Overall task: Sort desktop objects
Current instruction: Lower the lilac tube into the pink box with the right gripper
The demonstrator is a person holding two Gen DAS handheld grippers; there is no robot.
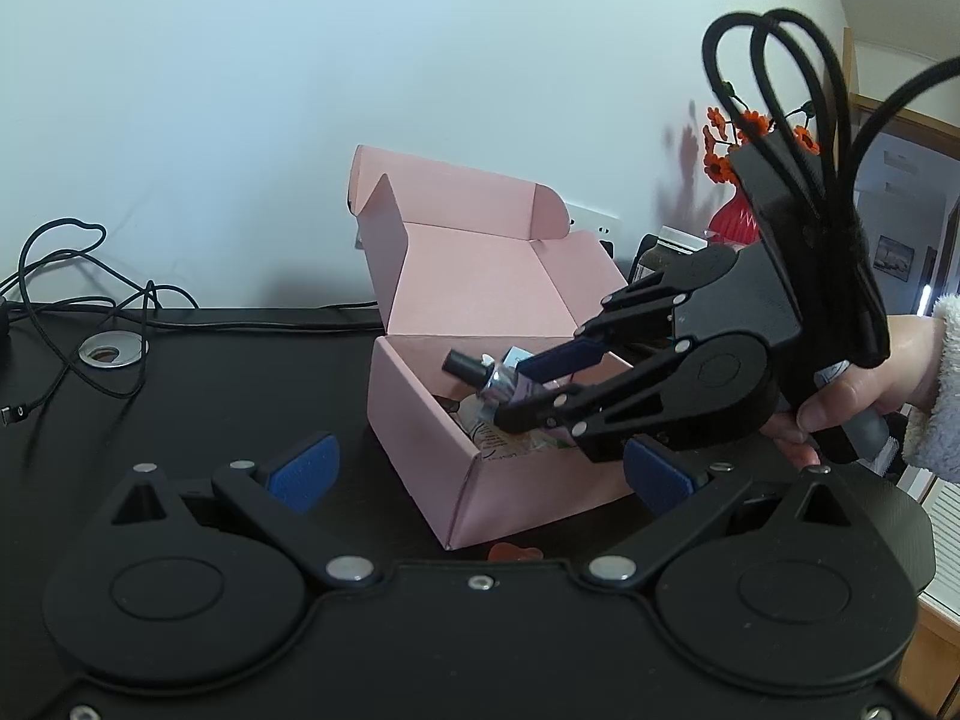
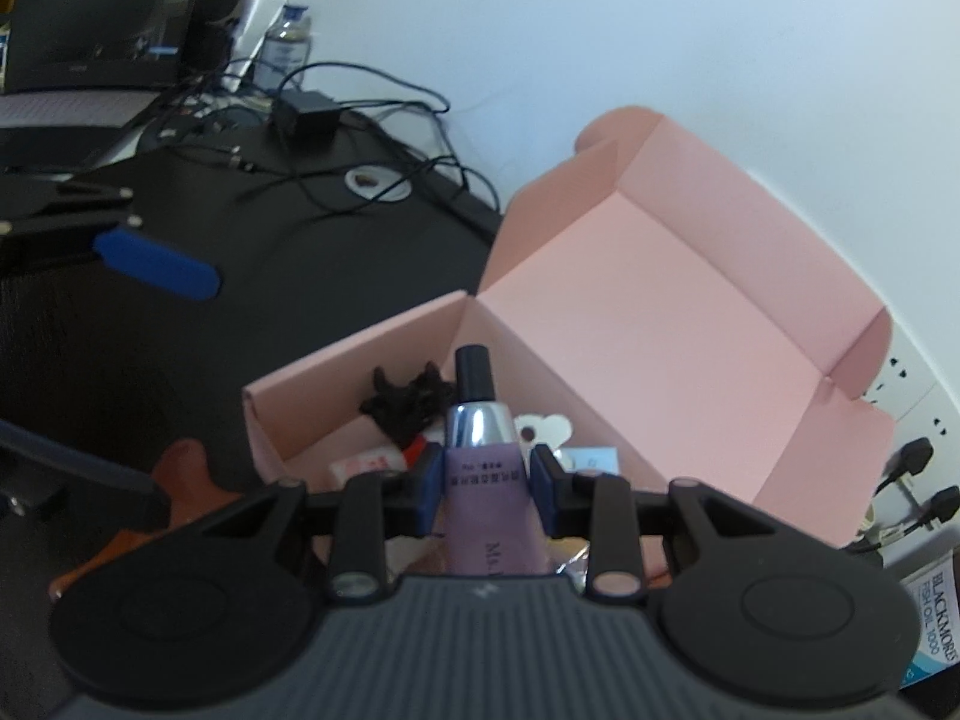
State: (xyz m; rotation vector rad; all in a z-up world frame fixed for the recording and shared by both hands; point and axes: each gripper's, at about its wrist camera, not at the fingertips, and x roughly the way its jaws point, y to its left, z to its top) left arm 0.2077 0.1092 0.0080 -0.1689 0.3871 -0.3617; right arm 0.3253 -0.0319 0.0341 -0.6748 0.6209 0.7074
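Note:
An open pink cardboard box stands on the black desk. My right gripper is shut on a lilac tube with a black cap and holds it over the box's inside. The box holds a black hair clip, a white tag and small packets. My left gripper is open and empty, low in front of the box. One of its blue pads shows at the left of the right wrist view.
Black cables and a round desk grommet lie at the back left. A red vase with orange flowers and a jar stand behind the box. An orange-red object lies by the box's front corner.

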